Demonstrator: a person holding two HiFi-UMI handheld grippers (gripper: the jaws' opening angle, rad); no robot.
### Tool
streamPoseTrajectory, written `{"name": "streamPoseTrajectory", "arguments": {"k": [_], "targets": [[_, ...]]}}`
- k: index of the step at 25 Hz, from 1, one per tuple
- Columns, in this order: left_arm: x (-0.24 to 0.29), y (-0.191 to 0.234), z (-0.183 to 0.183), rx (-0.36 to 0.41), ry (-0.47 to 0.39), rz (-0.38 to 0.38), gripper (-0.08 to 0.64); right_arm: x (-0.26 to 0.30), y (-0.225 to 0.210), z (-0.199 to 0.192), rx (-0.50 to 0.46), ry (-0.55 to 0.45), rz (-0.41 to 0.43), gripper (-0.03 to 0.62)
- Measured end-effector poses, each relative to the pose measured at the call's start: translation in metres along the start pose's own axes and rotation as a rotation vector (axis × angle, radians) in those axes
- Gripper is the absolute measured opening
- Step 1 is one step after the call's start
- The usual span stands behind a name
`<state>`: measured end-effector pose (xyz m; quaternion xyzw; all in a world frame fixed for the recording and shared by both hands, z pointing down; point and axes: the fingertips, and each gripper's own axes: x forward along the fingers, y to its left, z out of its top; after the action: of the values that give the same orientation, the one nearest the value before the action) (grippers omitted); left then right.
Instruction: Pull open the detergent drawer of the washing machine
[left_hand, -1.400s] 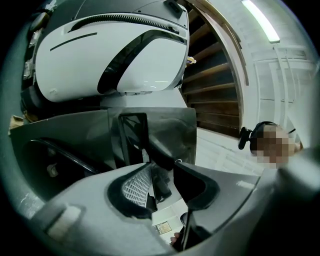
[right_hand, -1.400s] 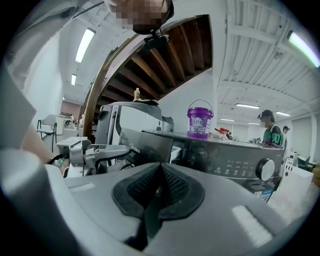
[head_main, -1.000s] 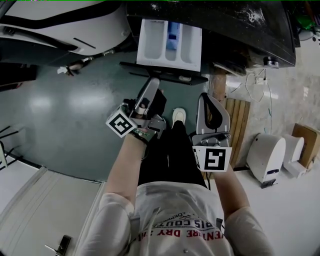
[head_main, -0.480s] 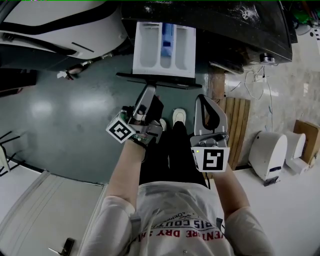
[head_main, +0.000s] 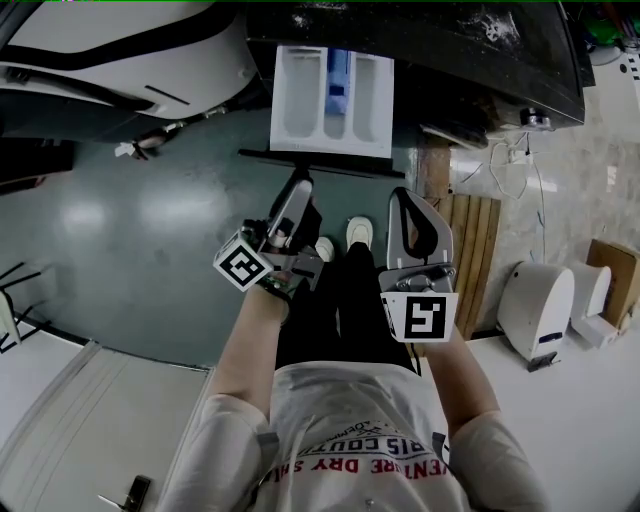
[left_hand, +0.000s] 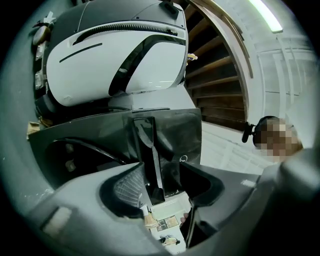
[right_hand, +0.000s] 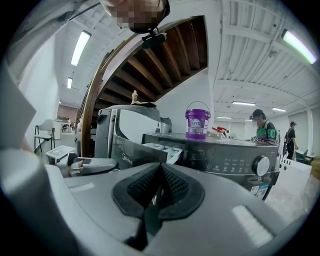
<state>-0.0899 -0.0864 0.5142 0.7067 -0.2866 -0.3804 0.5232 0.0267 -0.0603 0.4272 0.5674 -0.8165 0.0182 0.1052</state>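
Floor (head_main: 150, 220), drawer (head_main: 300, 100) beyond newly opened left jaws

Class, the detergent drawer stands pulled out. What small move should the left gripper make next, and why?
Probably draw the left gripper straight back, clear of the detergent drawer. The drawer is already out, compartments showing; the jaws have just been opening, and its dark front panel stands in their gap, unpressed.
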Motion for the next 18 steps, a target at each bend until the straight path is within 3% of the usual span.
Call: {"name": "streamPoseTrajectory", "arguments": {"k": [2, 10, 14, 18], "targets": [[-0.006, -0.003, -0.002, 0.0, 0.003, 0.021, 0.259, -0.001, 0.002, 0.005, 0.002, -0.004, 0.001, 0.0], [-0.023, -0.032, 0.01, 0.04, -0.062, 0.148, 0.249, -0.013, 0.009, 0.037, 0.009, -0.017, 0.005, 0.0], [-0.024, -0.058, 0.015, 0.212, -0.001, 0.216, 0.194, -0.021, 0.015, 0.053, 0.004, -0.018, 0.013, 0.0], [-0.024, -0.094, 0.027, 0.35, 0.028, 0.237, 0.034, -0.026, 0.013, 0.079, 0.01, -0.057, 0.015, 0.0]]}}
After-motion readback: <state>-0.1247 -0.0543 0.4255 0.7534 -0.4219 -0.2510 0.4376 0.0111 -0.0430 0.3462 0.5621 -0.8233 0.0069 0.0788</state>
